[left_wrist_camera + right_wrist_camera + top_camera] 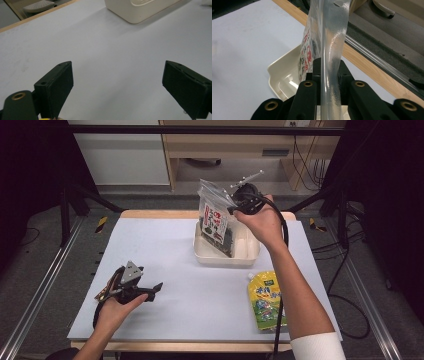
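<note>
1. The right gripper (235,200) is clamped on the clear top edge of a snack bag (214,219), holding it above the cream tray (226,257).
2. In the right gripper view the bag's transparent seal strip (331,62) runs up between the two black jaws, which stand close together and pinch it from both sides.
3. The bag hangs tilted, its lower printed end dipping inside the tray while its top corner leans away toward the tray's far side.
4. The tray sits on the white table cover (175,250), toward the far edge of it.
5. The left gripper (150,292) rests low on the table cover, well apart from the tray on the near left side of it, held in the person's left hand (115,309).
6. In the left gripper view its fingers (58,86) stand wide apart with nothing but bare table cover between them; a corner of the tray shows beyond them.
7. A yellow-green spouted pouch (266,300) lies flat on the cover, near the tray on its near right side, beside the right forearm.
</note>
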